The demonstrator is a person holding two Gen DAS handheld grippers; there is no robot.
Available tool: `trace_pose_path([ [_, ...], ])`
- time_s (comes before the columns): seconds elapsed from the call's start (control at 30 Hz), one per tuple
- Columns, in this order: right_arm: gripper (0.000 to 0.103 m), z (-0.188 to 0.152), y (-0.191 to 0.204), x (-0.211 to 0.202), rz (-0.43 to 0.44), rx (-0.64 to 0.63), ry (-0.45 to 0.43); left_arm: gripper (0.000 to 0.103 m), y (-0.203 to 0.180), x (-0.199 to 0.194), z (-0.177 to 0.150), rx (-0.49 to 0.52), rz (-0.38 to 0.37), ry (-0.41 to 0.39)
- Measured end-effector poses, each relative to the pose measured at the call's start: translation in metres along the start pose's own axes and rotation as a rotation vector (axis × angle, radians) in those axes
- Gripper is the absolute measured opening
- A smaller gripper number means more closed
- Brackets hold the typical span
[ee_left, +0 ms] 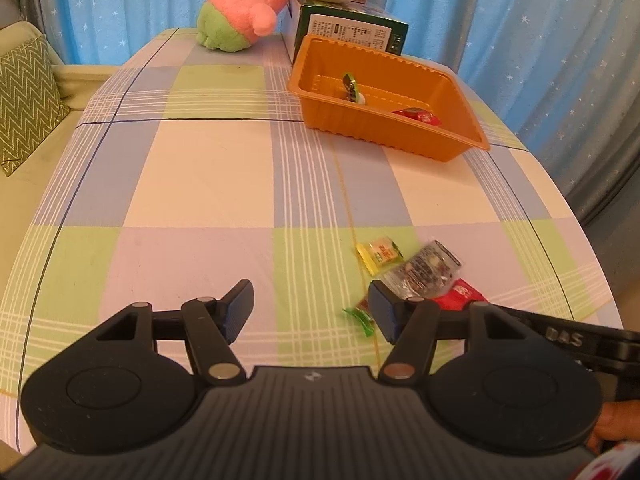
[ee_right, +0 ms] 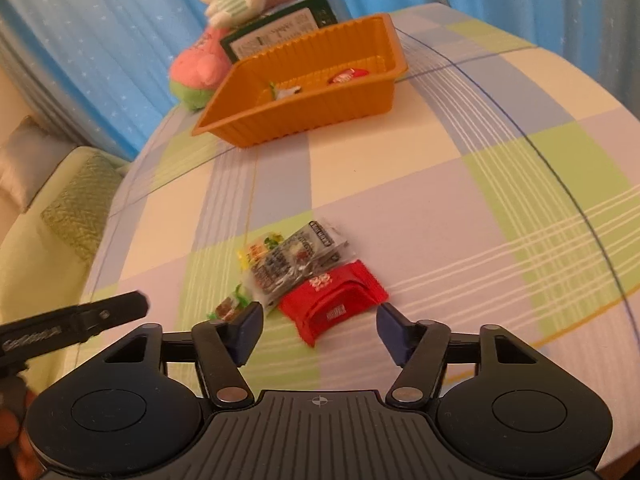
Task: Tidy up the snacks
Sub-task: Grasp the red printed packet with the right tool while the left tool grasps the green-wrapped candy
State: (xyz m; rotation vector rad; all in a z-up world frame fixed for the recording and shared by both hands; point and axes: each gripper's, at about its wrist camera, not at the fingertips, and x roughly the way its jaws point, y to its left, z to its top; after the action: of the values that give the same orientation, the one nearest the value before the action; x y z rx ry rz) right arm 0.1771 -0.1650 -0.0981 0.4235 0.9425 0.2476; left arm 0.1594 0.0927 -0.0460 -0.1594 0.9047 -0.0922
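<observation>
We hold both grippers, left gripper [ee_left: 311, 310] and right gripper [ee_right: 320, 330], parted and empty. Ours hover over the snack pile [ee_right: 296, 272] near the table's [ee_right: 440, 208] front edge, bound, we judge, for the orange tray [ee_right: 304, 114].

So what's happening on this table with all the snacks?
A person is tidying snacks with a hand-held gripper in each hand. Two wrapped snacks already lie in the orange tray. A small pile waits on the checked tablecloth: a red packet, a clear packet, a yellow one and a green-wrapped candy. The right gripper hovers open over the red packet; the left gripper is open and empty.
</observation>
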Motion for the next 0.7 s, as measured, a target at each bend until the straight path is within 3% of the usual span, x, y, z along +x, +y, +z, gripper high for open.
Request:
trace_pose_path([
  [0.27, 0.047, 0.004, 0.006, 0.025, -0.094, 0.01, -0.014, 0.06, 0.001, 0.011, 0.006, -0.014, -0.02, -0.001],
  [0.53, 0.031, -0.004, 0.006, 0.023, -0.126, -0.168, -0.014, 0.06, -0.003, 0.018, 0.005, 0.003, -0.04, 0.017],
  [0.7, 0.029, -0.02, 0.001, 0.013, -0.163, -0.381, -0.034, 0.059, -0.015, 0.028, 0.002, 0.115, -0.1, 0.058],
])
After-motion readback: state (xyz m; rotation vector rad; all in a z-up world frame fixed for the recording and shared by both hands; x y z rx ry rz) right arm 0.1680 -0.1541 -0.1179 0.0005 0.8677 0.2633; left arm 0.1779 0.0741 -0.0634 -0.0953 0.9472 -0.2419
